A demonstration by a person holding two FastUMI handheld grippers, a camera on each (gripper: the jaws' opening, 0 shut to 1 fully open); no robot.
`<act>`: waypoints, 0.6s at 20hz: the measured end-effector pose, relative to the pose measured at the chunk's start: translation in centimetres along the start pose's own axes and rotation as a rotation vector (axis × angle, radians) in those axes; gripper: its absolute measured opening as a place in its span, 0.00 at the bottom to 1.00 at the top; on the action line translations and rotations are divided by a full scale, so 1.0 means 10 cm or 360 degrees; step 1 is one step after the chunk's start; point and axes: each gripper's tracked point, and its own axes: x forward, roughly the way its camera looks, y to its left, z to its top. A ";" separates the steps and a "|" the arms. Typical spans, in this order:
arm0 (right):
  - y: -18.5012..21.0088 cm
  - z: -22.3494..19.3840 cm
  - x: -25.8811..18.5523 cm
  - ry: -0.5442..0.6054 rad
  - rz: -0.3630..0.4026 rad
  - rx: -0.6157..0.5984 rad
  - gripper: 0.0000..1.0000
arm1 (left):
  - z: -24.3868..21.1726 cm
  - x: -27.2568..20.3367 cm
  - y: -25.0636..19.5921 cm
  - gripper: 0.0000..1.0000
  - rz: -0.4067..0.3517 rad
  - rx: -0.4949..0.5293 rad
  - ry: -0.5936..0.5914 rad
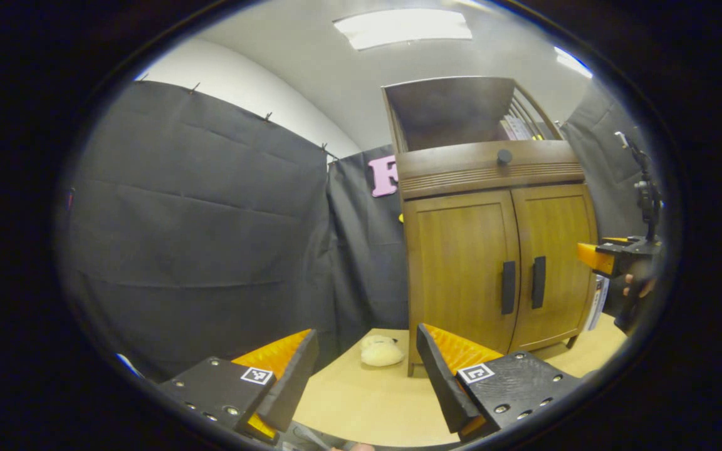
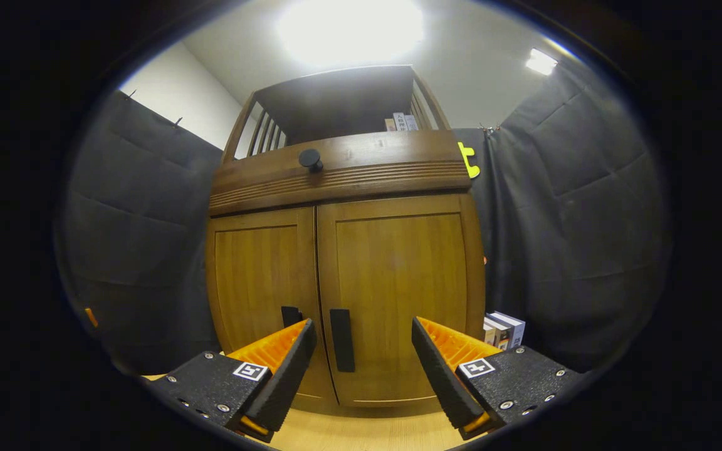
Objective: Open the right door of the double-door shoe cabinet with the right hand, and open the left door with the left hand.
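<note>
- Right tongs [image 2: 361, 369]: jaws spread wide, holding nothing, facing the shoe cabinet [image 2: 342, 181] squarely and from close by. The right door's handle [image 2: 341, 340] lies straight ahead between the fingers, slightly toward the left finger; its long axis runs vertically, along the door's inner edge.
- Right door [image 2: 398, 294]: shut, flush with the left door [image 2: 257, 282]. The left door's handle [image 2: 290, 315] is partly hidden behind the left finger.
- Left tongs [image 1: 367, 382]: likewise wide open and empty, well apart from the cabinet, which stands ahead and off to their right. Both vertical handles, left [image 1: 508, 287] and right [image 1: 538, 282], sit side by side at the doors' meeting edge.
- Judgement: the right tongs are the nearer, so the right door comes first; the fingers look set to close across the handle's narrow width.
- Surface: a pale wooden bench [image 1: 361, 401] carries the cabinet; a small cream-coloured soft object [image 1: 381, 351] lies just beside its left foot.
- Room: black cloth walls, ceiling lights, books [image 2: 502, 329] beside the cabinet's right flank.
</note>
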 end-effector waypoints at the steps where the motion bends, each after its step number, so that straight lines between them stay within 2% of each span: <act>1: 0.02 -0.01 0.05 0.0000 0.0002 0.0001 0.94 | 0.00 -0.01 0.07 0.96 0.0021 0.0004 0.0001; 2: 0.05 -0.02 0.11 -0.0001 0.0006 0.0006 0.94 | -0.01 -0.04 0.06 0.85 0.0042 0.0007 0.0003; 6: 0.15 -0.08 0.34 0.0023 0.0026 0.0026 0.94 | -0.01 -0.14 0.26 0.90 0.0121 0.0020 0.0008; 9: 0.18 -0.20 0.49 0.0045 0.0037 0.0036 0.94 | -0.01 -0.14 0.36 0.91 0.0172 0.0031 0.0010; 10: 0.19 -0.25 0.55 0.0059 0.0043 0.0031 0.94 | 0.00 -0.13 0.38 0.96 0.0188 0.0034 0.0010; 12: 0.23 -0.27 0.70 0.0080 0.0041 0.0027 0.94 | 0.00 -0.16 0.45 0.96 0.0221 0.0041 0.0014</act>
